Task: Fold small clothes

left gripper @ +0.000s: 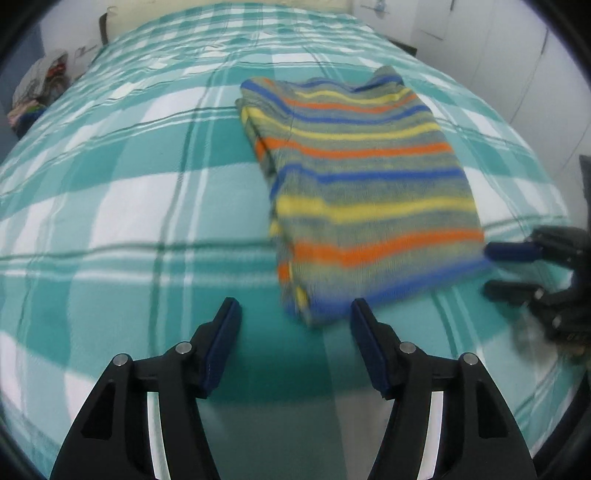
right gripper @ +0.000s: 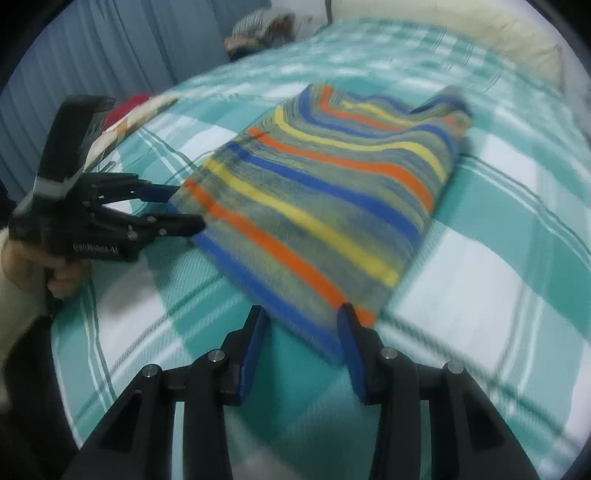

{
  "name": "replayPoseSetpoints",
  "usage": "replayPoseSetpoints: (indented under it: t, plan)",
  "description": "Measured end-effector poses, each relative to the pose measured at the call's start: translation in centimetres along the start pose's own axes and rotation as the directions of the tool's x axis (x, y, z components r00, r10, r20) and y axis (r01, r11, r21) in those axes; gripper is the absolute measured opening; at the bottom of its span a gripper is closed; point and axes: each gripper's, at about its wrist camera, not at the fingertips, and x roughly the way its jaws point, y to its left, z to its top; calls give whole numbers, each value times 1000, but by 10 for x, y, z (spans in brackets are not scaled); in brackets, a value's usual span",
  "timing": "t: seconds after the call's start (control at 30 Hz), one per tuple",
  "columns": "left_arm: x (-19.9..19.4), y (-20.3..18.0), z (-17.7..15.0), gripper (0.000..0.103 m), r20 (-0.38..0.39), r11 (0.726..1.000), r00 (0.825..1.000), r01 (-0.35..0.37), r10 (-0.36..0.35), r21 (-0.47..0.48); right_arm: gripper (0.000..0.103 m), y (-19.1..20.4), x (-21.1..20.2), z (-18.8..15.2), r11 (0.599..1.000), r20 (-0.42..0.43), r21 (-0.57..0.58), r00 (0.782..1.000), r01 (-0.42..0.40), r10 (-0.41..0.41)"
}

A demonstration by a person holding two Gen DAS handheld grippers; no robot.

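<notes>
A folded striped garment (left gripper: 365, 184) in grey, blue, yellow and orange lies flat on the teal checked bedcover (left gripper: 129, 206); it also shows in the right wrist view (right gripper: 321, 206). My left gripper (left gripper: 295, 314) is open and empty, just short of the garment's near left corner. It also shows in the right wrist view (right gripper: 184, 206) at the garment's left corner. My right gripper (right gripper: 303, 317) is open and empty at the garment's near hem. It shows in the left wrist view (left gripper: 491, 267) beside the garment's right corner.
The bedcover (right gripper: 498, 266) fills both views. A pile of clothes (left gripper: 37, 85) sits beyond the bed's far left edge. A cream pillow (right gripper: 480, 33) lies at the bed's head. Red and patterned cloth (right gripper: 129, 114) lies at the bed's edge. White cupboard doors (left gripper: 498, 48) stand to the right.
</notes>
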Motion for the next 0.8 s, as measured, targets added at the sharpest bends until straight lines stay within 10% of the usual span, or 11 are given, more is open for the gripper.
replayPoseSetpoints:
  t: [0.2,0.43,0.8]
  plan:
    - [-39,-20,-36,87,81,1000,997,10,-8,-23,61,9,-45,-27,985,87,136,990,102,-114]
    - [-17,-52,-58,90,126,1000,992,5,-1,-26,87,29,-53,-64,918,75,296,951,265,-299]
    - [0,-62,-61,103,113,998,992,-53,51,15,103,36,-15,-81,896,40,225,915,382,-401]
